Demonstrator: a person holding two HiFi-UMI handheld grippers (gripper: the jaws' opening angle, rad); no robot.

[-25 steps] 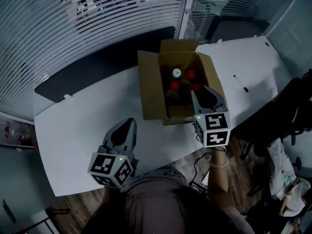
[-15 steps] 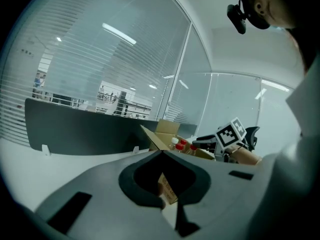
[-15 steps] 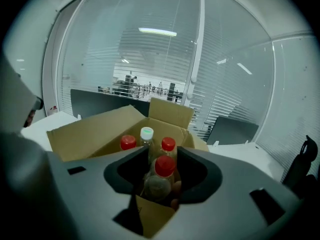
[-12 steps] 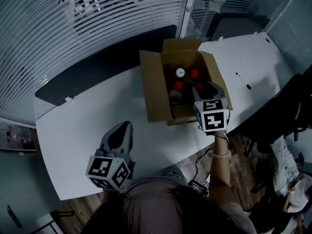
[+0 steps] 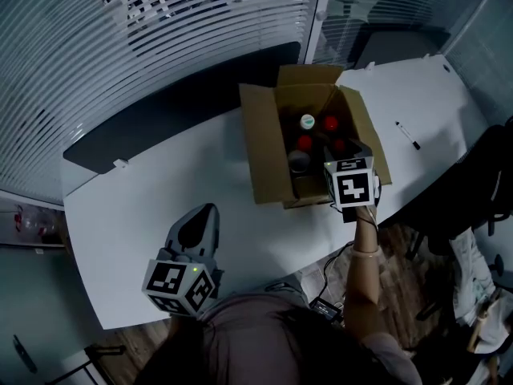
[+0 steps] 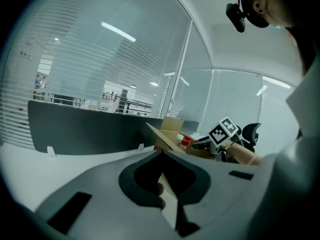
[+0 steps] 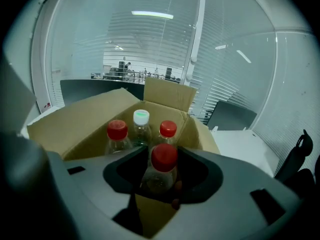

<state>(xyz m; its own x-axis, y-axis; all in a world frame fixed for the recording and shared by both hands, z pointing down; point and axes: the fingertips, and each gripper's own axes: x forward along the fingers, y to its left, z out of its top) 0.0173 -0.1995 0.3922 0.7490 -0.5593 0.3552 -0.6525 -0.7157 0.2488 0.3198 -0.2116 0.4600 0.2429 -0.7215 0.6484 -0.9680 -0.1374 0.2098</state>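
Note:
An open cardboard box (image 5: 267,160) stands on the white table (image 5: 136,207) and holds several clear bottles. Most have red caps, one a white cap (image 5: 307,121). My right gripper (image 5: 338,152) hangs over the box's near right part, open. The nearest red-capped bottle (image 7: 163,160) stands upright in the gap between its jaws; I cannot tell whether they touch it. Behind it stand two red-capped bottles (image 7: 117,130) and the white-capped one (image 7: 141,118). My left gripper (image 5: 198,224) is shut and empty, low over the table's near left. In the left gripper view, the box (image 6: 170,128) is far off.
A black marker (image 5: 408,135) lies on the table right of the box. A dark partition (image 5: 176,111) runs along the table's far edge, with blinds and glass behind. An office chair (image 5: 481,191) stands at the right. The table's near edge runs just under both grippers.
My right gripper has moved forward over the box and closer to the bottles, which now look bigger. The left gripper has hardly moved.

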